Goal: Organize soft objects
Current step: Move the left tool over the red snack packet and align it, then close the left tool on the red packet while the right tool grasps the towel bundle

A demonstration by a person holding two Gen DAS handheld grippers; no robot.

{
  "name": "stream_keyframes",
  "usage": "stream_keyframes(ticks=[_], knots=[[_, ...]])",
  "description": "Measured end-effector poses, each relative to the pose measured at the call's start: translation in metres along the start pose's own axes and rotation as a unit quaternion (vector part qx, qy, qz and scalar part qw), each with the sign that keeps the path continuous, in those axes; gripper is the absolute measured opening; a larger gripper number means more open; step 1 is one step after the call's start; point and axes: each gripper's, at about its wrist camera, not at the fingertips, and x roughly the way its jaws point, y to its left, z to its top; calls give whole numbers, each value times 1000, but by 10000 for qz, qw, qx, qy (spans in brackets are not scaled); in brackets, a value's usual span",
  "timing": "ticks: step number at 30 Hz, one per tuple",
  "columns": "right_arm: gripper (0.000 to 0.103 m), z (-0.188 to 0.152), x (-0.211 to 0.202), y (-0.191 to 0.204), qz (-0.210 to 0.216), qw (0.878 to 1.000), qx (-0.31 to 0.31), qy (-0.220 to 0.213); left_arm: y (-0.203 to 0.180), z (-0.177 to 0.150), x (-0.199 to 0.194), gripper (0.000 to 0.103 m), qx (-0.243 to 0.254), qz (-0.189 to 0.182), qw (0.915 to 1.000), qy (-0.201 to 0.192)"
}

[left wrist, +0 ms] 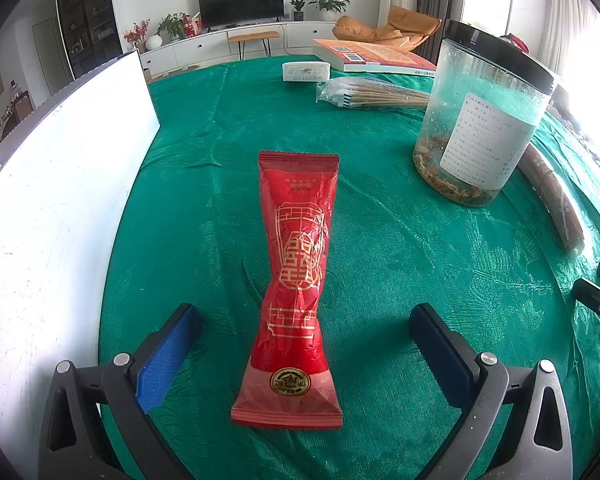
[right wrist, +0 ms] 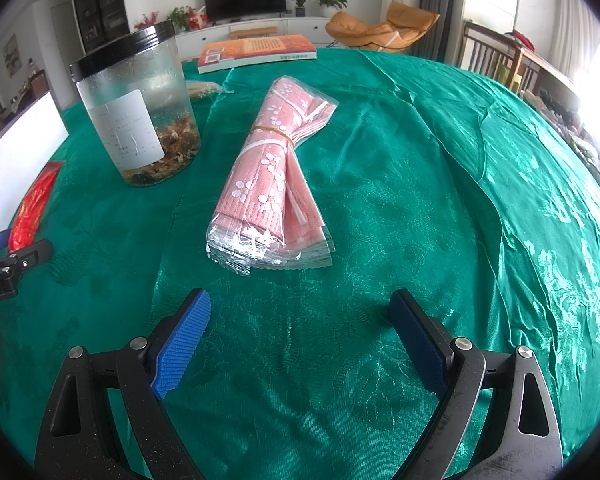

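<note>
A clear jar (right wrist: 138, 108) with a black lid holds what may be dried scraps at its bottom. Left tongs (left wrist: 305, 330) gape around a red packet (left wrist: 296, 280) on the green worktop (right wrist: 420, 200); right tongs (right wrist: 300, 320) gape near a pink bundle (right wrist: 272, 176)

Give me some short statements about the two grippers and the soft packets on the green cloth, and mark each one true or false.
1. The left gripper is open, with the red packet lying between its fingers. True.
2. The right gripper is shut on the pink bundle. False: it is open, and the bundle lies ahead of it, untouched.
3. A rubber band goes around the pink bundle. True.
4. The clear jar has no lid. False: it has a black lid.
</note>
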Motion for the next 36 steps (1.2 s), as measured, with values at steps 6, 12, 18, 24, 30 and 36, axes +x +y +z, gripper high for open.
stream_keyframes(ticks=[6, 12, 18, 24, 30, 36], knots=[[93, 0, 0, 0, 0, 10000, 0, 1, 0, -2, 0, 103, 0, 1, 10000, -1], [91, 0, -6, -9, 342, 9993, 180, -14, -1, 8, 1, 103, -31, -15, 9977, 672], [91, 20, -29, -63, 1094, 9849, 1323, -238, -3, 7, -15, 103, 53, 10, 9984, 563], [91, 92, 17, -33, 1198, 9888, 584, 674, -10, 16, -6, 31, 14, 31, 9985, 540], [27, 102, 50, -14, 1054, 9885, 576, 915, -2, 24, -44, 19, -301, -777, 9965, 87], [27, 119, -44, -17, 748, 9970, 182, -20, 24, 39, -106, 19, -780, -1605, 9826, -512]])
